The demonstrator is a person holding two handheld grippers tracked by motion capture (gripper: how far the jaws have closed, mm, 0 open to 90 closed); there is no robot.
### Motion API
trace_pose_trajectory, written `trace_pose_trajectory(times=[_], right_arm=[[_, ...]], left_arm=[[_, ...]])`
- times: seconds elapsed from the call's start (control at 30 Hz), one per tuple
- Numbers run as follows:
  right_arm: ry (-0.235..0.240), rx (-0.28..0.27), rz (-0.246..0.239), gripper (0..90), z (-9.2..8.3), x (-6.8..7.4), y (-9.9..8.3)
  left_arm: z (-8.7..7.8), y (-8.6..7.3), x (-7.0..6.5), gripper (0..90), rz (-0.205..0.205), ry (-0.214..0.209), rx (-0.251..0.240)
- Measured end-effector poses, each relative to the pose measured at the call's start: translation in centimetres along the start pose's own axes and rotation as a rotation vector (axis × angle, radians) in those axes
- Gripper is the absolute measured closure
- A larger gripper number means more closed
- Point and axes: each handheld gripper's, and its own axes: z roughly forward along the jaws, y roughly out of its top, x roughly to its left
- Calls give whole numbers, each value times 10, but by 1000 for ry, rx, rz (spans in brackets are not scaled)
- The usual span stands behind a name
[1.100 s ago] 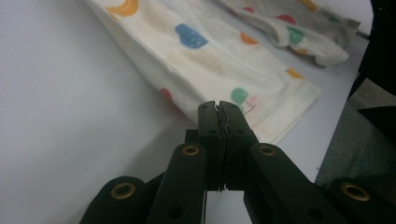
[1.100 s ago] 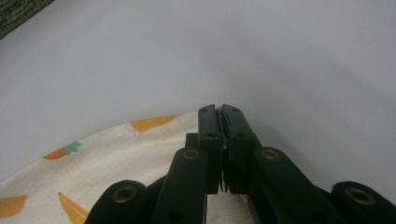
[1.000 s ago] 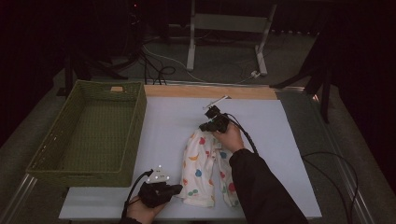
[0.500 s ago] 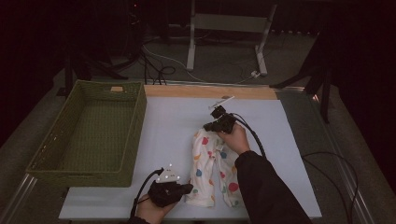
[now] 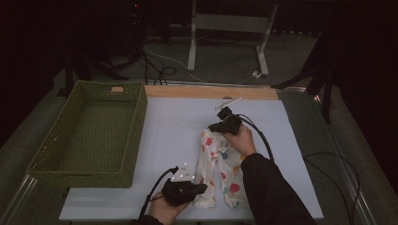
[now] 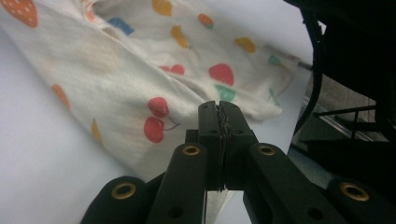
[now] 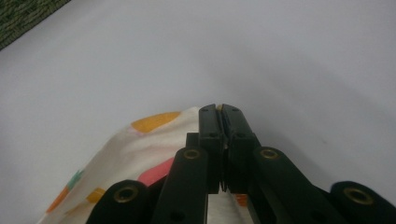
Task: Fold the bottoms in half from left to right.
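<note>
Now | left claw pinches garment near hem | right claw pinches far edge | table

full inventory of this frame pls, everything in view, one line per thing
garment: 1, cream with coloured fruit print, lying lengthwise on the mat, right of centre
mat: 1, pale grey-white, covers the table top
basket: 1, green woven, on the left of the table, nothing inside that I can make out
wooden strip: 1, tan, along the far edge of the mat
metal stand: 1, grey, on the floor beyond the table
cables: several, black and white, on the floor behind the table
left gripper: 1, black, shut on the garment's near end
right gripper: 1, black, shut on the garment's far end
sleeve: 1, dark, right forearm coming in from the bottom
</note>
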Motion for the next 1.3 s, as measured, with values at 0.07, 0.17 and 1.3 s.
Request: trace_pose_trajectory(times=[0.07, 0.17, 1.3], right_arm=[[-5, -1, 4, 879, -4, -2, -2], [-15, -9, 14, 879, -10, -6, -8], [-99, -28, 80, 875, -65, -46, -55]], left_arm=[[4, 4, -2, 894, 9, -11, 3], [9, 11, -6, 894, 20, -25, 4], [101, 84, -57, 894, 128, -165, 64]])
